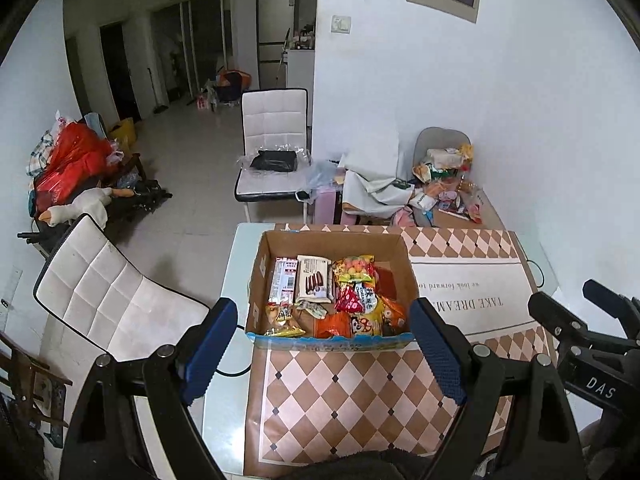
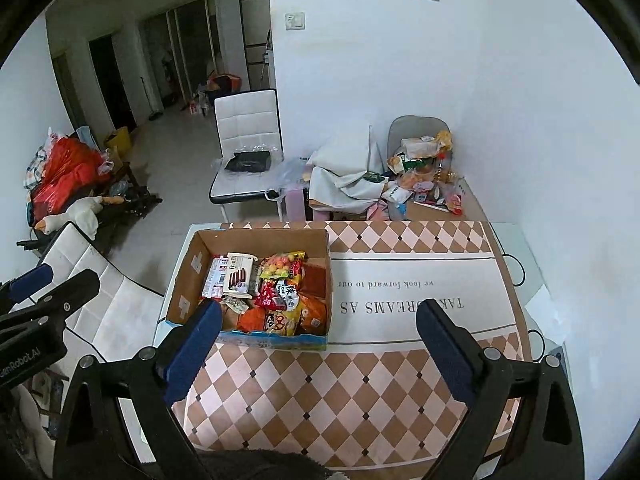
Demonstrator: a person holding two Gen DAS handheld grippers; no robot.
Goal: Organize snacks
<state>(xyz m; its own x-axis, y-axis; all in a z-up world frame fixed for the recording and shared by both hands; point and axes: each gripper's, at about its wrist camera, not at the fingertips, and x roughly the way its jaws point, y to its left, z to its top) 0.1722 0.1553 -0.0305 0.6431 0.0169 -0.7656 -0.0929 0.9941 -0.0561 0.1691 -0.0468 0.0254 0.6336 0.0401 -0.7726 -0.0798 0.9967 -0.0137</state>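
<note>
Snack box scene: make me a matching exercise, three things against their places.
Things:
1. cardboard box
2. black bag
3. stuffed goose

Places:
A. on the white chair's seat beyond the table
B. on the checked mat on the table
C. on the floor at the left, by the red bags

Pairs: 1-B, 2-A, 3-C
</note>
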